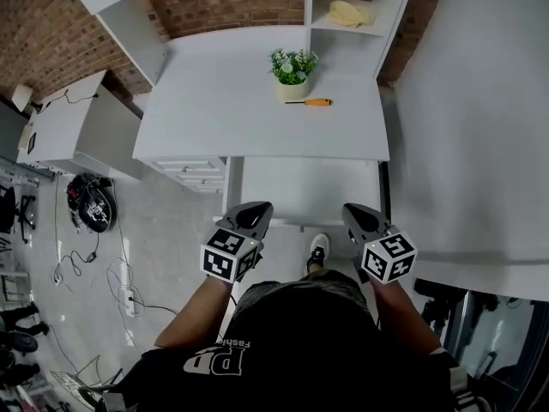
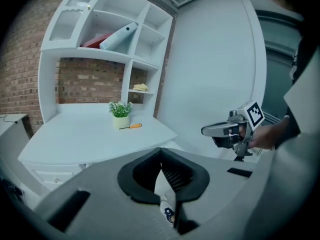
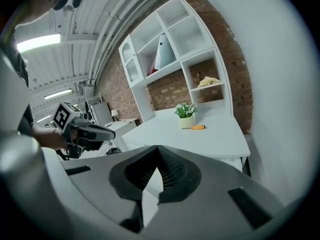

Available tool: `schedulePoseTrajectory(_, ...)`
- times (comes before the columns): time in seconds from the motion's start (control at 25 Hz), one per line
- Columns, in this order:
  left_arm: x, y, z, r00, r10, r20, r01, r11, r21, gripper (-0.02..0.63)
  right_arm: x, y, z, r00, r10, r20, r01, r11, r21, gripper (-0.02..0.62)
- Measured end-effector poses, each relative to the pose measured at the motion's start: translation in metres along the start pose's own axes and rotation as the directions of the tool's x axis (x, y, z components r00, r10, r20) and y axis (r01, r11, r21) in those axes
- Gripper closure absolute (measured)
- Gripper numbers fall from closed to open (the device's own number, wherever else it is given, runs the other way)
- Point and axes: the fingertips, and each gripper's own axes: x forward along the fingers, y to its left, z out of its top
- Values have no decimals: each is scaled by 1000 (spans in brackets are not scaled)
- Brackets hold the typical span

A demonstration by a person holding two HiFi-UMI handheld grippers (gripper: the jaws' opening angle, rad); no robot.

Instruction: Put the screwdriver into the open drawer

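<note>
left gripper (image 1: 262, 206): jaws together with nothing between them, held out in front of the person, well short of the desk (image 1: 214, 101).
right gripper (image 1: 351, 208): jaws likewise closed and empty, level with the other one.
screwdriver (image 1: 309, 102): lies flat on the white desk, just beside the potted plant (image 1: 292, 69), orange handle to the right; neither gripper is near it.
open drawer (image 1: 300, 187): pulled out under the desk's front edge, between the grippers and the screwdriver; no tool in it.
progress: by the look of it nothing is done yet; the reach, pick-up, carry and drop into the drawer all remain.
head view only: the drawer's inside, and the cables (image 1: 120, 286) on the floor.
gripper views only: the upper shelves (image 2: 150, 21) with a pale leaning object (image 2: 119, 36), and each gripper seen side-on from the other.
</note>
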Motion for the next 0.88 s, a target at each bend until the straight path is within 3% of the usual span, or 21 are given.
schedulePoseTrajectory(0.56, 90, 20, 64, 997, 81, -17, -80, 995, 61, 589, 31, -83, 43, 997, 80, -4, -80, 997, -16, 591)
schedulePoseTrajectory(0.88, 115, 28, 76, 996, 67, -61, -58, 990, 130, 589, 43, -101, 53, 997, 81, 0, -81, 997, 3, 591)
